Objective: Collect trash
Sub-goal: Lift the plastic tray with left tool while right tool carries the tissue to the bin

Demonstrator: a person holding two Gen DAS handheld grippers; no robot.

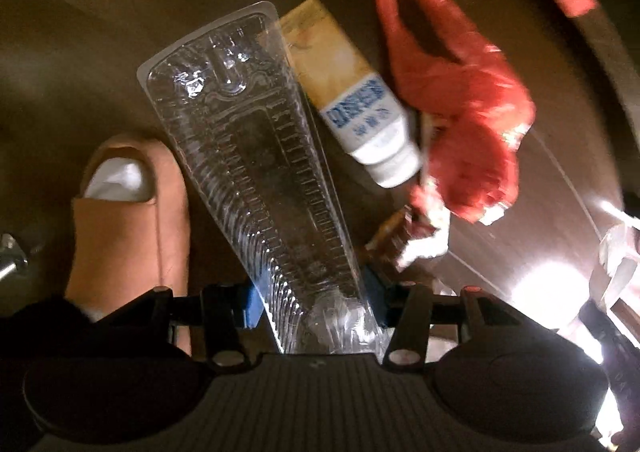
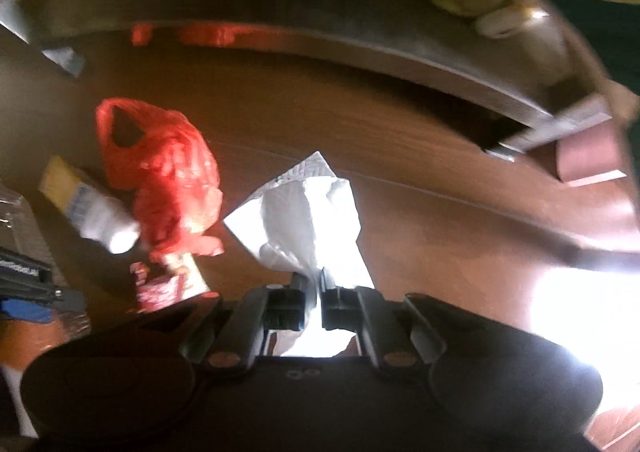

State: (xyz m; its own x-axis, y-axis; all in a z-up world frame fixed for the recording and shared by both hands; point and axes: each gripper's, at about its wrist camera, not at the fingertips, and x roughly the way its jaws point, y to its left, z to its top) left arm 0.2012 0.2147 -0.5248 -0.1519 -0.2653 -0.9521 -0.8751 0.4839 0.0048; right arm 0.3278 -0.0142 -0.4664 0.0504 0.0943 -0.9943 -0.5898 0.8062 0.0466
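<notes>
Above floor (image 1: pixel 80 32) | left gripper (image 1: pixel 316 292) clamps clear plastic tray (image 1: pixel 248 140) | right gripper (image 2: pixel 314 284) pinches white tissue (image 2: pixel 304 212)

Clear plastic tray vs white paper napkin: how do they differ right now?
The clear plastic tray is see-through, stiff and ribbed; the white paper napkin is opaque, soft and crumpled. The tray is long and tapered; the napkin is a bunched sheet with a pointed corner. The left tongs hold the tray with a wide gap; the right tongs are pinched nearly shut on the napkin. Both are held above the brown floor.
</notes>
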